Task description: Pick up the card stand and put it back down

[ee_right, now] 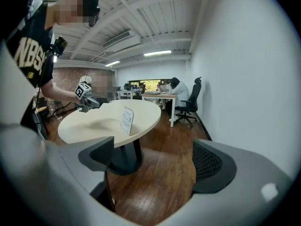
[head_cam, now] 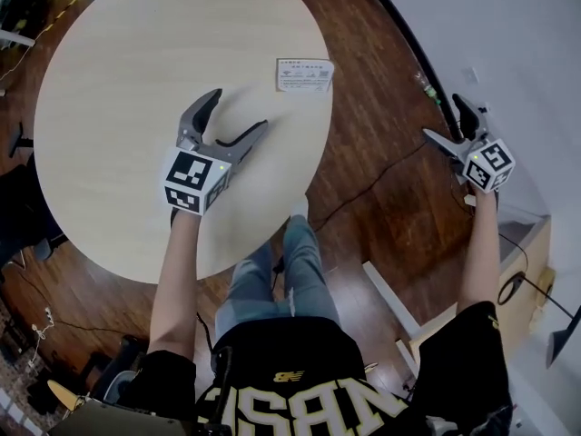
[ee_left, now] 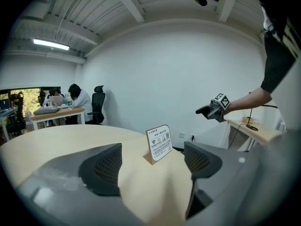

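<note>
Round pale wooden table point(head_cam: 118, 80) held the card stand point(head_cam: 304, 74) near its far edge.
Left gripper point(head_cam: 241, 109) hovered over the table, dark ribbed jaws wide and empty, with the upright white rectangular card on its tan base just beyond them. Right gripper point(head_cam: 442, 116), equally wide and empty, hung off the table above the plank floor point(head_cam: 381, 198).

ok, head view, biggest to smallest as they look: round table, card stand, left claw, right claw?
1. Round pale wooden table
2. Grey left claw and grey right claw: near alike, not ranking.
3. White printed card stand, smallest.
</note>
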Demonstrator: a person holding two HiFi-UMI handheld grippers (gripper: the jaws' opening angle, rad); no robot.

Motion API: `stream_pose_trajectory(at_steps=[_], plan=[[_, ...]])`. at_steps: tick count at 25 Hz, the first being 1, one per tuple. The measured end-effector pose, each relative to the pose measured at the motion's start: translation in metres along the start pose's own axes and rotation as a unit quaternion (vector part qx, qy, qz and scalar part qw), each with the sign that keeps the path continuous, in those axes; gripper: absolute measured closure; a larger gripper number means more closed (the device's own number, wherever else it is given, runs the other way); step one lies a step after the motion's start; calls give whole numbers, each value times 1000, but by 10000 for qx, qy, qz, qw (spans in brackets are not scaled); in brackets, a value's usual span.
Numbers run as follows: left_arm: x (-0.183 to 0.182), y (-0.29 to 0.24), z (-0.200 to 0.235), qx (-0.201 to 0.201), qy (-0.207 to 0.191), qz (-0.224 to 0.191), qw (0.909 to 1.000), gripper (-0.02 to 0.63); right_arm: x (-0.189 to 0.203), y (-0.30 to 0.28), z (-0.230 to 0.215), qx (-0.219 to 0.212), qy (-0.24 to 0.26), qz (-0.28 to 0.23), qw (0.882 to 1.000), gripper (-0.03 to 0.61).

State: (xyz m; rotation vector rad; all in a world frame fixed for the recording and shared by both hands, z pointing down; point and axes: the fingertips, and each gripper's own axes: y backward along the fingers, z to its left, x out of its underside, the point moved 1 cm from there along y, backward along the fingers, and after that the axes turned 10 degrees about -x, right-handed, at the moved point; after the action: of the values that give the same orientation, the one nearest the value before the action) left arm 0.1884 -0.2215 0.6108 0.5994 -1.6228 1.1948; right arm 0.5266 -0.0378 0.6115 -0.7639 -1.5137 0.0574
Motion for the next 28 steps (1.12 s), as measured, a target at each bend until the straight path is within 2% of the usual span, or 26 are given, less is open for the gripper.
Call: stream_pose_trajectory(at_steps=[3, 7, 15, 22, 23, 28], plan=[[2, 5, 3, 20, 50, 2, 10000, 188, 0, -15, -2, -369, 75, 181, 9991, 64], [6, 15, 10, -64, 97, 49, 9999, 187, 5, -65, 6, -831, 75, 348, 9959, 64], [13, 34, 12, -293, 187, 107, 9993, 189, -4, -171, 37, -1756, 171, 265, 9840, 74], [21, 53, 25, -582, 360, 175, 9975, 189, -23, -247, 71, -2345, 210, 292, 9715, 85], [21, 55, 28, -615, 375, 178, 9972, 189, -25, -256, 75, -2403, 217, 285, 9701, 103], [18, 61, 40, -752, 422, 185, 9961, 189, -35, -287, 92, -2522, 519, 472, 9651, 273]])
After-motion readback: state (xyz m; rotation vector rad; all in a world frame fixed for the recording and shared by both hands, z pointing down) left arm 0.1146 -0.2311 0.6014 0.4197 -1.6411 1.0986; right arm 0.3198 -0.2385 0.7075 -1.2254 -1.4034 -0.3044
